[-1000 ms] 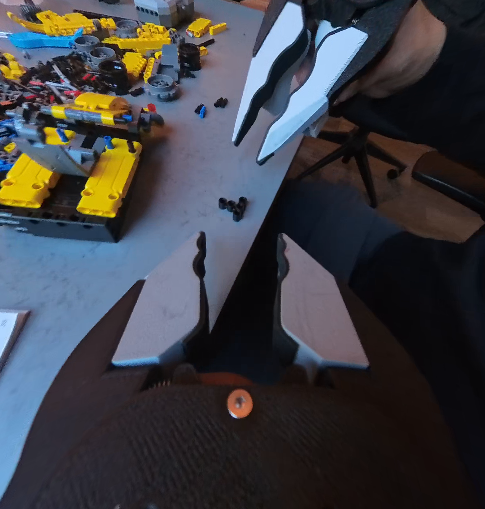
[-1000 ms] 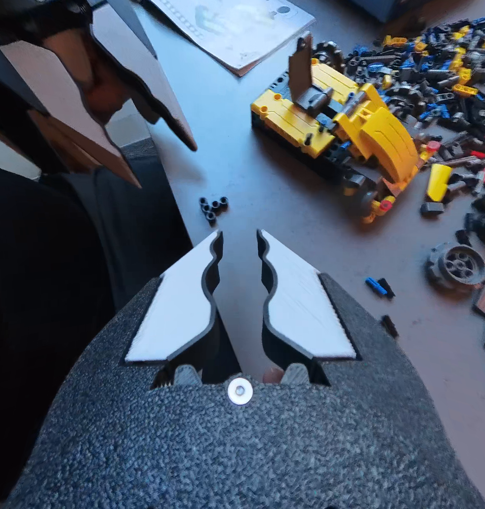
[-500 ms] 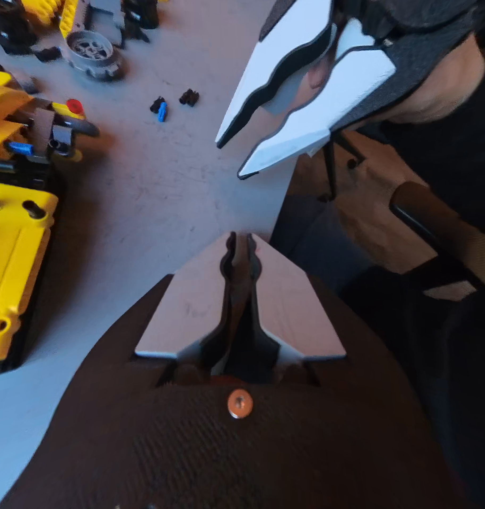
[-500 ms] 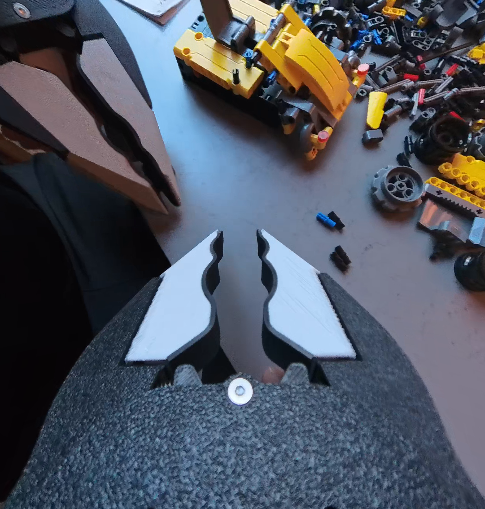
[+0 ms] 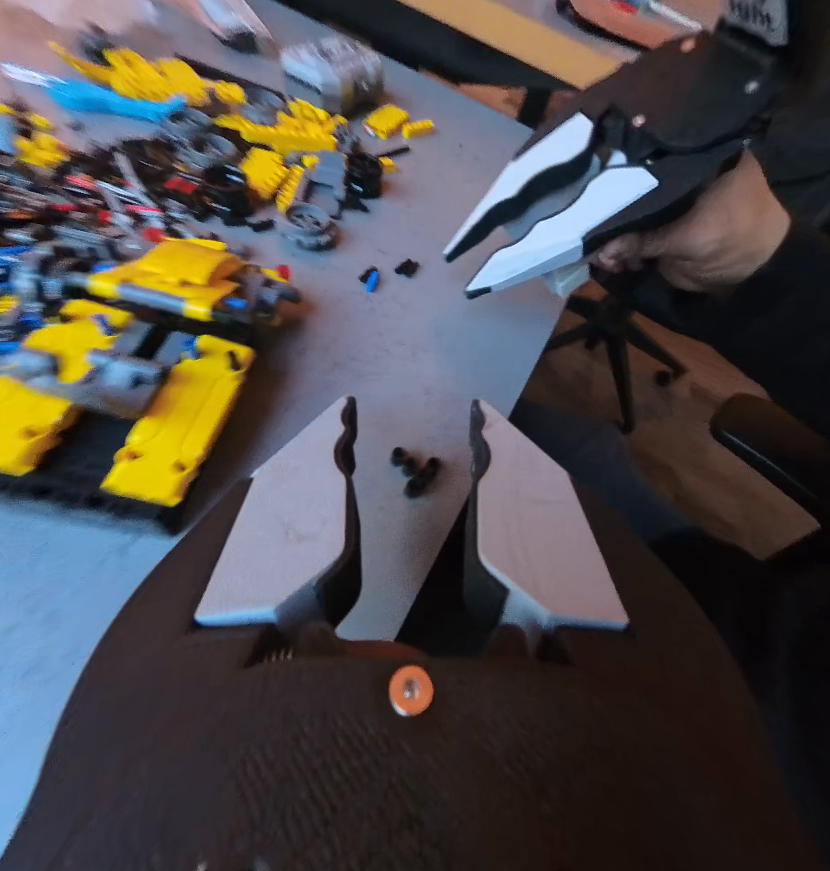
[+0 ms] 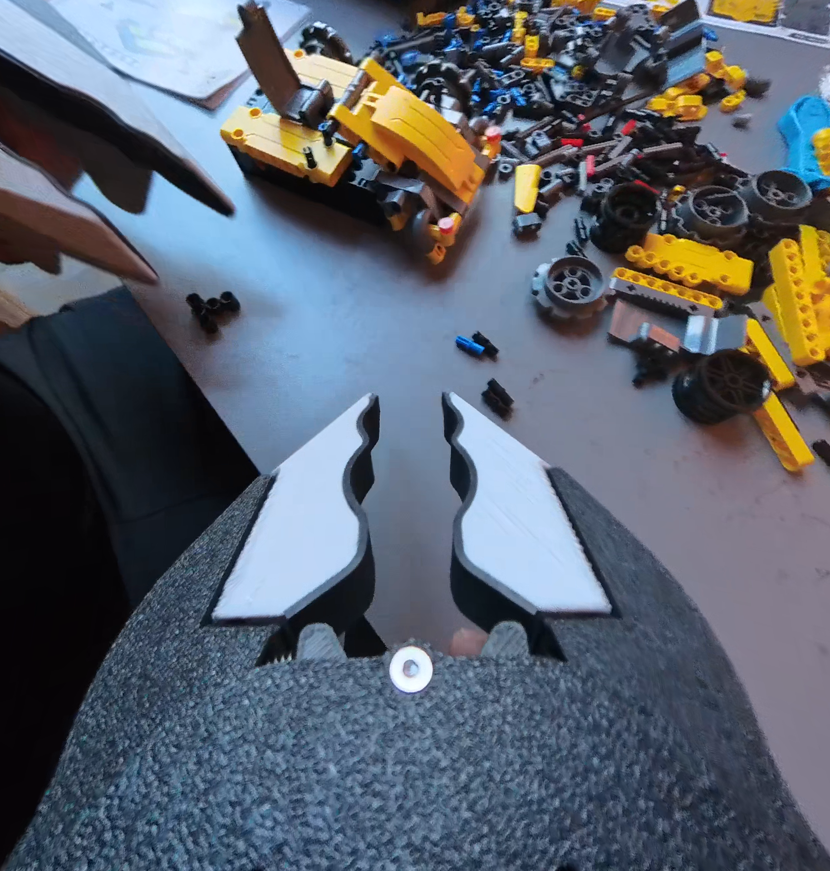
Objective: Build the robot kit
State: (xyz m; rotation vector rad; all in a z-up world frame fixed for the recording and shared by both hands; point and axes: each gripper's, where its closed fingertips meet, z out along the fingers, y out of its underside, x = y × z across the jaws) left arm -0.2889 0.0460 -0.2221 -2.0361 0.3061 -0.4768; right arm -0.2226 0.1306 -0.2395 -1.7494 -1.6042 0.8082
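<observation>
My left gripper [image 5: 413, 403] is open and empty, low over the grey table [image 5: 403, 339] near its edge. A small cluster of black connector pieces [image 5: 415, 471] lies on the table between its fingers, touching neither. It also shows in the right wrist view [image 6: 212, 306], below the left gripper [image 6: 191, 245]. My right gripper [image 6: 410, 398] is slightly open and empty above the table. A pair of black pins [image 6: 497, 398] lies just right of its tip; a blue pin [image 6: 464, 343] lies farther on. The right gripper [image 5: 455, 275] shows in the left wrist view, held by a hand [image 5: 700, 235].
A half-built yellow and black brick vehicle [image 6: 356, 141] stands mid-table, also seen at the left of the left wrist view [image 5: 167, 330]. A dense pile of loose pieces, wheels [image 6: 571, 283] and yellow beams [image 6: 686, 257] lies behind. A booklet [image 6: 191, 47] lies far left. A chair base [image 5: 611, 349] stands beyond the table edge. My hands' fingertips stand some 11 centimeters from each other. The blue pin [image 6: 464, 343] lies some 5 centimeters from my right tips, 12 centimeters from my left tips. The left camera catches it too, in the left wrist view [image 5: 372, 285].
My left gripper was open, shut half a second ago, and is open again, drawn back with the black cluster between its fingers. My right gripper has lifted and kept the same gap.
</observation>
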